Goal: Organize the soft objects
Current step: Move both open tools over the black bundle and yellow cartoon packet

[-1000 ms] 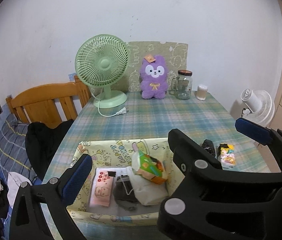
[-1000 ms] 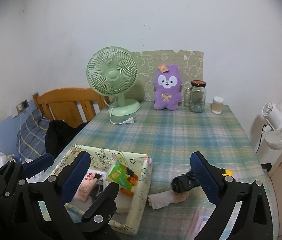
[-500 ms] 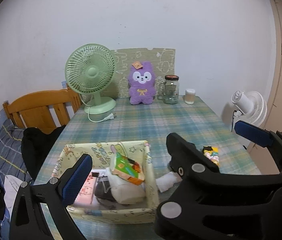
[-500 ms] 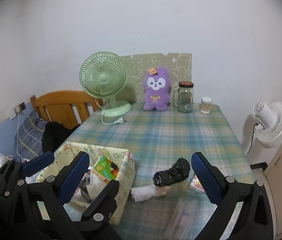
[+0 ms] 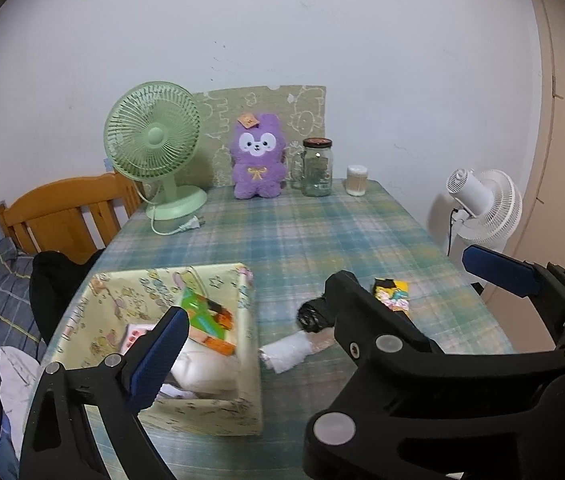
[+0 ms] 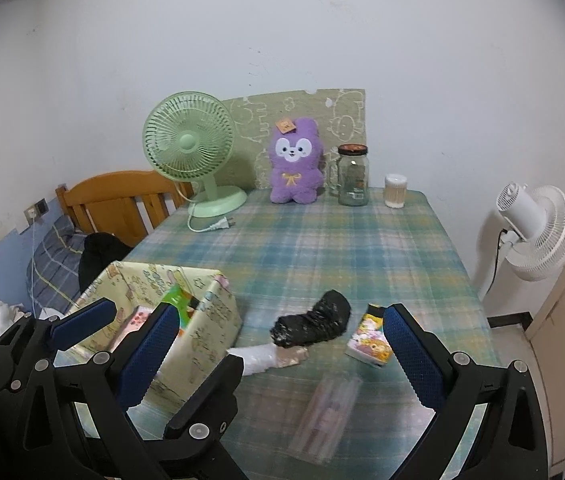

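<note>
A yellow cartoon-print fabric box (image 5: 238,412) (image 6: 210,320) stands on the plaid table at the near left. It holds a white soft bundle (image 5: 202,368), a green-orange packet (image 5: 206,320) and a pink pack (image 5: 134,336). Right of the box lie a black sock (image 5: 314,314) (image 6: 310,322) and a white rolled cloth (image 5: 286,354) (image 6: 258,358), touching each other. A purple plush (image 5: 258,160) (image 6: 294,164) sits at the far edge. My left gripper (image 5: 286,328) hangs open near the box's right wall. My right gripper (image 6: 282,332) is open above the sock, holding nothing.
A colourful packet (image 6: 368,340) and a clear blurred package (image 6: 326,416) lie at the near right. A green desk fan (image 5: 154,148), a glass jar (image 5: 316,168) and a small cup (image 5: 356,180) line the far edge. A white floor fan (image 6: 534,232) stands right; a wooden headboard (image 5: 66,216) left.
Both grippers have drawn back and to the right, away from above the box. The socks and the packet now show in full. Both grippers stay open; nothing on the table moved.
</note>
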Demonstrator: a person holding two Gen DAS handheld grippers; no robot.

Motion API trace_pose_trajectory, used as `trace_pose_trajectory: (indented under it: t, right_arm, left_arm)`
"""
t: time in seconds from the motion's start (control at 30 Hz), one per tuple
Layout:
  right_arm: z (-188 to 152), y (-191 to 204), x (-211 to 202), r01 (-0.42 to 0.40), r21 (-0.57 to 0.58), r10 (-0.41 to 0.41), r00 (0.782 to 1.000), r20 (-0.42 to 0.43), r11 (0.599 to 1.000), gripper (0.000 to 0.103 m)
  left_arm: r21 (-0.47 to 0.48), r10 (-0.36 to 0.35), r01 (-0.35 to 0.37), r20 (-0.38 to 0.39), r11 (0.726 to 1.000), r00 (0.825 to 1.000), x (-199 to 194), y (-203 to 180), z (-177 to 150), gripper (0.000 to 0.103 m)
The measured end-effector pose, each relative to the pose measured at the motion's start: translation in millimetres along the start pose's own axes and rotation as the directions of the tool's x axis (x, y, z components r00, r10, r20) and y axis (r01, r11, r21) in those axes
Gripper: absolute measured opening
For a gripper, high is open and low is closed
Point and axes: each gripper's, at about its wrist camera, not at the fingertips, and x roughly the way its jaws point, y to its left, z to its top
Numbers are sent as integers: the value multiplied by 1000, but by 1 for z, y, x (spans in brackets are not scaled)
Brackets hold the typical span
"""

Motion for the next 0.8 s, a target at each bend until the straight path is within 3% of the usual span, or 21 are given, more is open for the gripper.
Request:
trace_pose_trajectory:
  t: [0.5, 0.8]
  right_arm:
    - [-24, -39, 3, 71, 8, -71, 997, 23, 997, 102]
    - [-43, -60, 19, 81, 32, -80, 996, -31, 996, 102]
  left_arm:
    - [20, -55, 56, -52, 998, 997, 25, -39, -17, 96]
    - [18, -68, 70, -101, 997, 993, 48, -54, -33, 94]
